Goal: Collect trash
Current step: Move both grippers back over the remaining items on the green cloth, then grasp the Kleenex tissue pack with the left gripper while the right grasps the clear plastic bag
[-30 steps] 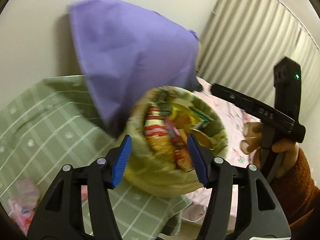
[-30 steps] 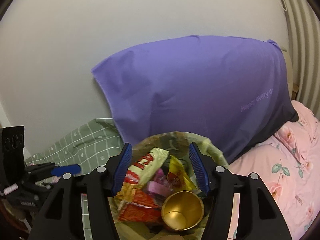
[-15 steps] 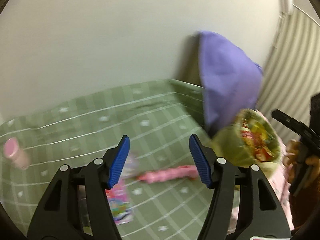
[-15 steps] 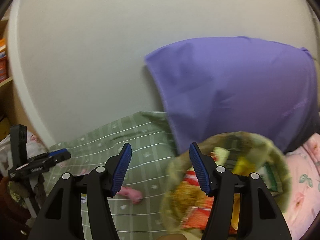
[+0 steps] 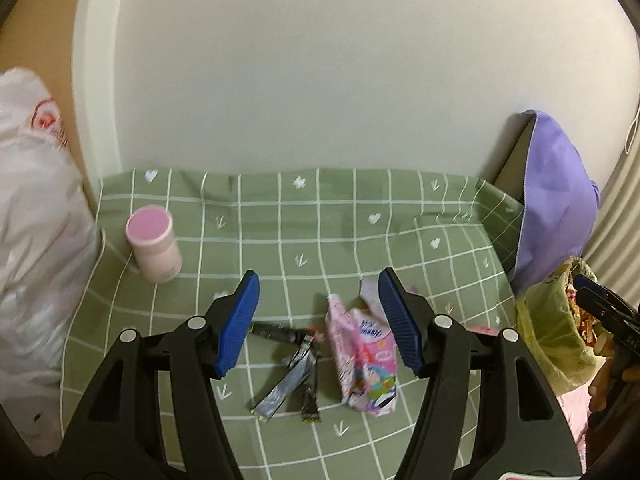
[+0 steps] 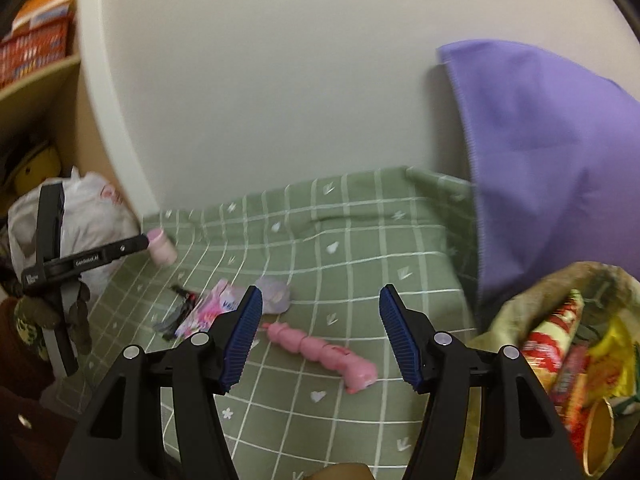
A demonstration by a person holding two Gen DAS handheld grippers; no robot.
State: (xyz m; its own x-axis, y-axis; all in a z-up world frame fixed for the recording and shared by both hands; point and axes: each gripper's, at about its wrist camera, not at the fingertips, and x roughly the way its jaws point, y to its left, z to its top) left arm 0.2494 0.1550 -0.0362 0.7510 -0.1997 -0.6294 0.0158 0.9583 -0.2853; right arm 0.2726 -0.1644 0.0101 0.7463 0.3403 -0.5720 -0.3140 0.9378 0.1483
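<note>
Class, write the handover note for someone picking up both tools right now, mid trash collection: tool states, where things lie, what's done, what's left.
Left tool: open, empty, above the pink wrapper and dark sachets.
Right tool: open, empty, over the pink sausage-shaped packet.
Trash bag: at the cloth's right edge, already holding wrappers.
Left: wrapper, sachets, packet, crumpled pale scrap. Pink bottle stands upright; unclear whether it's trash.

Swung away from the yellow-green trash bag (image 5: pixel 554 332), once between the left jaws, now far right of them. Now framing the dark wrappers (image 5: pixel 288 364) and pink packet (image 5: pixel 366 360). Right jaws likewise shifted off the bag, now flanking a pink sausage-shaped piece (image 6: pixel 322 350).
</note>
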